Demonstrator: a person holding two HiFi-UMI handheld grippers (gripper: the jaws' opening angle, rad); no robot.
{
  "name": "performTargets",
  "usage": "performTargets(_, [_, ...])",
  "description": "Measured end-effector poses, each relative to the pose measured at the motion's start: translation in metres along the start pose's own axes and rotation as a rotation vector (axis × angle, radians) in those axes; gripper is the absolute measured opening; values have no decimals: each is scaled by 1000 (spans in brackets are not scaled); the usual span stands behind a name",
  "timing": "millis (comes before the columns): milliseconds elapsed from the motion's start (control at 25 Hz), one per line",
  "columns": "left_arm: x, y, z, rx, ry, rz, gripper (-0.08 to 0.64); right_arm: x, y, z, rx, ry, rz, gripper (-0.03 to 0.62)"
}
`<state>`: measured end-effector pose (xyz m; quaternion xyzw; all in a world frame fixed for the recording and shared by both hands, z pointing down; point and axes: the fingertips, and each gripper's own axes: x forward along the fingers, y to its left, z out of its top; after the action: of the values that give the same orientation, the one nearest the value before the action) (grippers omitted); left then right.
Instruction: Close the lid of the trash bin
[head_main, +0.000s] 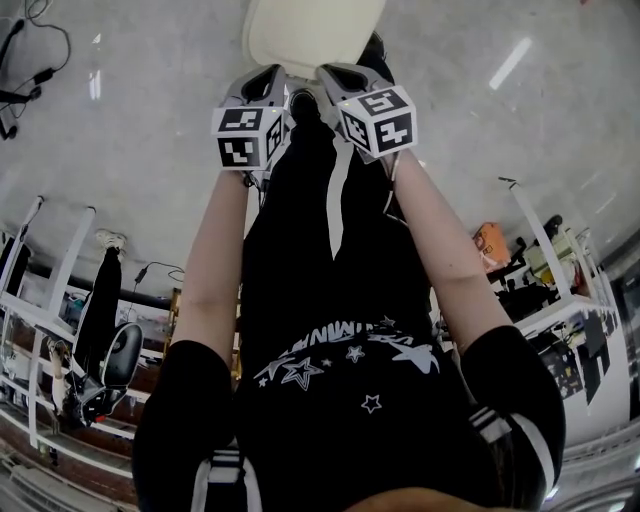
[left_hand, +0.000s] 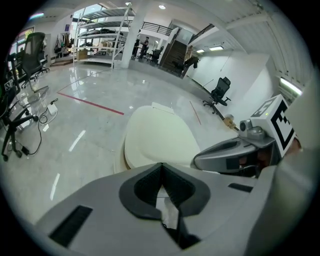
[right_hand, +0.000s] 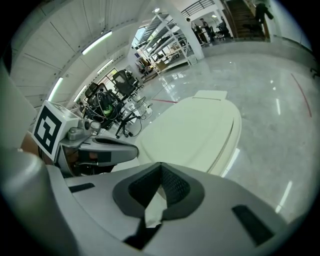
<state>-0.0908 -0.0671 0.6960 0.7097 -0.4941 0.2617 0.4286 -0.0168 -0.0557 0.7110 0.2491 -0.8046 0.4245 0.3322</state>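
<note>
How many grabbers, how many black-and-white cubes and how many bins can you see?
Grippers: 2, the left gripper and the right gripper
Marker cubes: 2, the left cube and the right cube
Trash bin: 1
Total: 5

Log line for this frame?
left gripper: shut, empty | right gripper: shut, empty | trash bin lid: lying flat, looks closed | grippers side by side at lid

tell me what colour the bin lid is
The bin lid is cream, a pale off-white. The right gripper view shows it best.
</note>
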Motion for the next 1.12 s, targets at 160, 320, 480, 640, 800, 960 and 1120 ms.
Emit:
performTargets(160, [13, 8, -10, 12, 40, -3, 11, 13, -5, -6, 14, 12, -14, 1])
performTargets(320, [22, 15, -16, 22, 72, -8, 11, 23, -8, -10, 22, 30, -29, 2])
performTargets(480, [27, 15, -19, 26, 96, -16, 11, 26, -9, -12, 27, 38, -26, 2])
performTargets(640, [31, 17, -21, 15, 120, -24, 11, 32, -8, -14, 10, 54, -34, 0])
performTargets(800, [33, 16, -24, 18, 130, -28, 11, 34, -6, -16, -7, 63, -45, 2])
performTargets(960, [32, 17, -21, 26, 113, -26, 11, 31, -10, -13, -3, 63, -59, 2])
performTargets(1120, [20, 15, -7, 26, 66, -31, 11, 18, -14, -3, 9, 47, -88, 2])
